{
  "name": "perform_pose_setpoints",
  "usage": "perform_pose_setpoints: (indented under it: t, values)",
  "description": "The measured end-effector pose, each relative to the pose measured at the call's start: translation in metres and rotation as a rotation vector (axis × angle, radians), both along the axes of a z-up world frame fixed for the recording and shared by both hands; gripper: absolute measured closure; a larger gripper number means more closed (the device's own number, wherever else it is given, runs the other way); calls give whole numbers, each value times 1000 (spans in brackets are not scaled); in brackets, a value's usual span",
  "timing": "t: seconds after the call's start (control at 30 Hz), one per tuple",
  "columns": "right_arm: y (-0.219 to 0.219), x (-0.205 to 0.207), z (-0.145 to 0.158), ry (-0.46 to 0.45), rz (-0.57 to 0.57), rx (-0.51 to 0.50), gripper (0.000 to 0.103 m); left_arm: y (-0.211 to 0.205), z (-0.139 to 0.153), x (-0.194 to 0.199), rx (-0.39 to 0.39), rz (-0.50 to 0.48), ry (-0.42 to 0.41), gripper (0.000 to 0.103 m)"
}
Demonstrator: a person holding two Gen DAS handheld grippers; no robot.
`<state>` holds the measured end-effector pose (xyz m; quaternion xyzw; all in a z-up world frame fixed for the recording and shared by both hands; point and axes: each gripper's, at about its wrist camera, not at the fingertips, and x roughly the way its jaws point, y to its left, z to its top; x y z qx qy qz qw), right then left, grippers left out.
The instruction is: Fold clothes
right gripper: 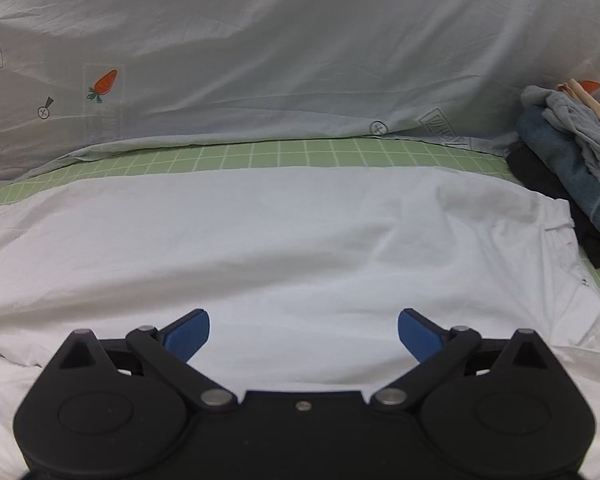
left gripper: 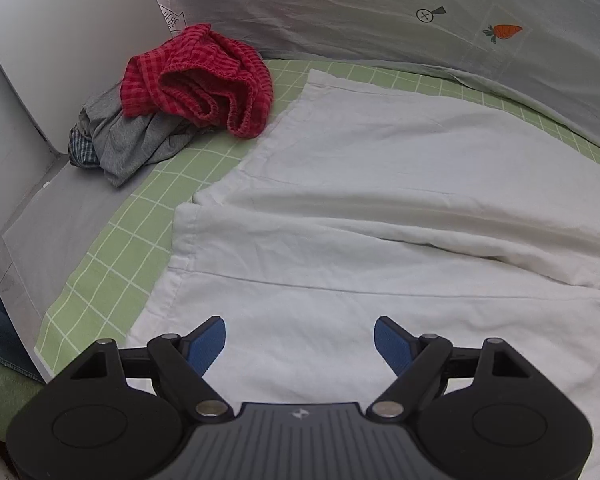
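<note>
A white garment (left gripper: 380,216) lies spread flat on a green checked sheet (left gripper: 112,248); its two leg ends point to the left in the left wrist view. It fills the middle of the right wrist view (right gripper: 280,240), its waist end at the right. My left gripper (left gripper: 299,340) is open and empty, just above the garment's near edge. My right gripper (right gripper: 304,330) is open and empty, over the garment's near part.
A heap of unfolded clothes, a red checked piece (left gripper: 204,80) on grey ones (left gripper: 136,140), lies at the far left by a wall. A stack of folded clothes (right gripper: 568,164) stands at the far right. A grey printed duvet (right gripper: 300,60) runs along the back.
</note>
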<state>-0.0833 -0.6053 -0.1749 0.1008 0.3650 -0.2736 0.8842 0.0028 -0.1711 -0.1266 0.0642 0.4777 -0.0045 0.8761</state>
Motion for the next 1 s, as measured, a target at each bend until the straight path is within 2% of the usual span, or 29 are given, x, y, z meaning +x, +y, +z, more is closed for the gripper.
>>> perform_pose_setpoints:
  t: [0.2, 0.33, 0.4, 0.43, 0.47, 0.67, 0.8, 0.9, 0.97, 1.0]
  values:
    - [53, 111, -14, -11, 50, 8, 1, 14, -16, 107, -36, -69, -36, 24]
    - [86, 184, -24, -17, 79, 14, 1, 12, -32, 174, -50, -142, -63, 39]
    - [87, 201, -34, 0, 55, 19, 1, 11, -38, 203, -83, -164, -68, 57]
    - [87, 207, -37, 9, 46, 19, 1, 11, -41, 218, -100, -175, -70, 74]
    - [87, 214, -41, 21, 39, 20, 1, 10, -44, 231, -118, -184, -73, 82]
    - [83, 217, -52, 32, 35, 46, 0, 3, -56, 281, -157, -213, -130, 80]
    - [82, 218, -51, 46, 22, 51, 0, -2, -66, 301, -167, -247, -137, 52]
    - [81, 217, -48, 41, 2, 56, 0, -2, -69, 306, -212, -295, -140, 51]
    - [79, 215, -46, 37, -12, 59, 0, -5, -68, 306, -230, -315, -141, 55]
    - [78, 214, -45, 34, -20, 61, 0, -7, -68, 307, -231, -321, -140, 71]
